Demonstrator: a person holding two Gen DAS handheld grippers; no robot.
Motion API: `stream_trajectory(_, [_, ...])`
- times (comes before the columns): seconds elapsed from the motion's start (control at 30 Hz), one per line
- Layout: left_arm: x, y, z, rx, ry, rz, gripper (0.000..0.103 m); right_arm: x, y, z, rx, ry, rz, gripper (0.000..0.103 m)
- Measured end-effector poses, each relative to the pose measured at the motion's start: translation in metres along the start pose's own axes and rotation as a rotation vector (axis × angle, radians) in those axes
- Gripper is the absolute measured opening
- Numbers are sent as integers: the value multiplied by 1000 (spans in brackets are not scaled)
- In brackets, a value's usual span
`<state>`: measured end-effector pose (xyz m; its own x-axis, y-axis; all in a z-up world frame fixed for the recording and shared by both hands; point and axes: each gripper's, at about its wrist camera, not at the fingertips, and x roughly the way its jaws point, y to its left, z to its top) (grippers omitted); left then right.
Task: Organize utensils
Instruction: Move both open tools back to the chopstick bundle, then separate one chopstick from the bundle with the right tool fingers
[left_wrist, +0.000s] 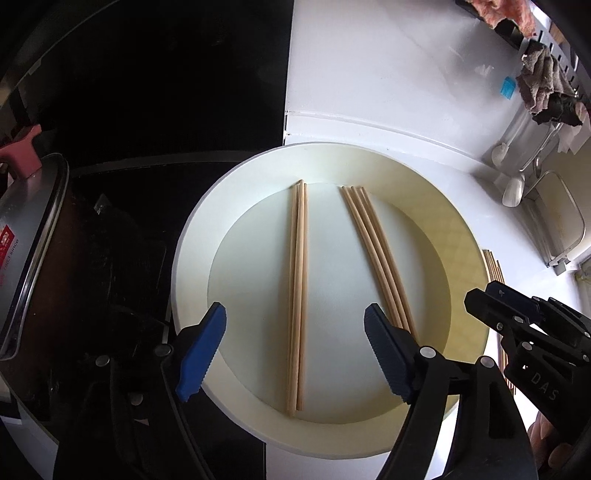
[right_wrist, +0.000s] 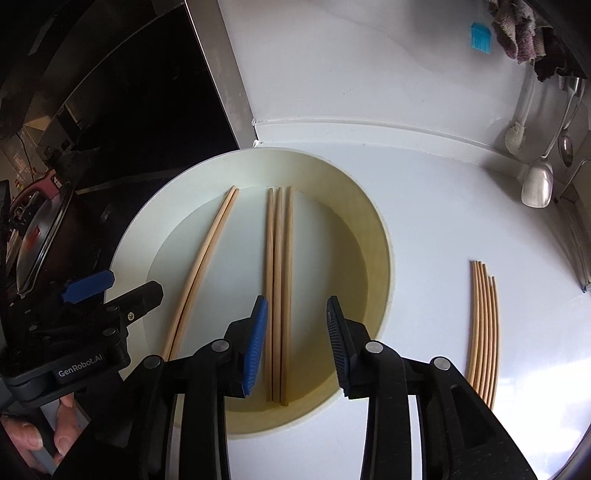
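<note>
Wooden chopsticks (right_wrist: 279, 295) on plate (right_wrist: 125, 254) (two groups).

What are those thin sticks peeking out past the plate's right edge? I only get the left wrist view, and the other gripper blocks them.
Observer: That is a bundle of chopsticks, lying flat on the white counter, apart from the plate.
Operator: Is that other gripper holding anything?
Observer: No. The right gripper is open and empty; the three chopsticks lie on the plate below its gap.
</note>
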<state>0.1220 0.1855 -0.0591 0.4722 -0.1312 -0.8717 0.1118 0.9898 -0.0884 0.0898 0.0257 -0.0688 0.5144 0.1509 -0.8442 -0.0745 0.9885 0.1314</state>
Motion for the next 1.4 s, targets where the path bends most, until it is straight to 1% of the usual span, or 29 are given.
stream_trajectory(0.13, [-10, -14, -6, 10, -11, -8, 77, -20, -14, -8, -1, -23, -14, 36])
stream_trajectory(0.23, [-15, -33, -12, 16, -20, -18, 79, -30, -29, -15, 13, -35, -21, 37])
stream_trajectory(0.3, [-17, -48, -15, 20, -23, -26, 79, -41, -44, -23, 24, -45, -29, 40])
stream_trajectory(0.43, [-23, -83, -25, 26, -35, -31, 79, -58, -83, -42, 44, -59, -47, 41])
stream_trajectory(0.53, [-30, -111, -33, 19, -39, -34, 79, -71, -117, -60, 61, -58, -64, 45])
stream_trajectory(0.6, [-35, -131, -41, 23, -45, -36, 80, -80, -139, -73, 73, -62, -70, 50])
stream_trajectory(0.67, [-37, -153, -49, 30, -49, -29, 81, -86, -161, -86, 82, -61, -74, 51])
stream_trajectory(0.8, [-37, -188, -67, 20, -45, -22, 83, -90, -204, -109, 105, -60, -74, 54])
stream_trajectory(0.93, [-33, -212, -84, 7, -20, -1, 83, -84, -234, -121, 117, -35, -72, 56])
stream_trajectory(1.03, [-29, -223, -92, 10, -10, 8, 83, -81, -244, -128, 112, -27, -77, 58])
stream_trajectory(1.07, [-29, -226, -95, 13, -12, 10, 84, -79, -245, -129, 113, -31, -74, 61])
stream_trajectory(1.17, [-23, -232, -100, 32, -31, 6, 88, -73, -244, -132, 108, -57, -74, 64])
stream_trajectory(1.27, [-8, -234, -100, 49, -30, 9, 88, -61, -241, -132, 115, -75, -95, 67])
stream_trajectory(1.3, [-3, -234, -99, 50, -37, 8, 88, -57, -242, -131, 123, -78, -88, 68])
stream_trajectory(1.4, [9, -232, -99, 58, -69, 45, 89, -41, -238, -130, 119, -83, -68, 70])
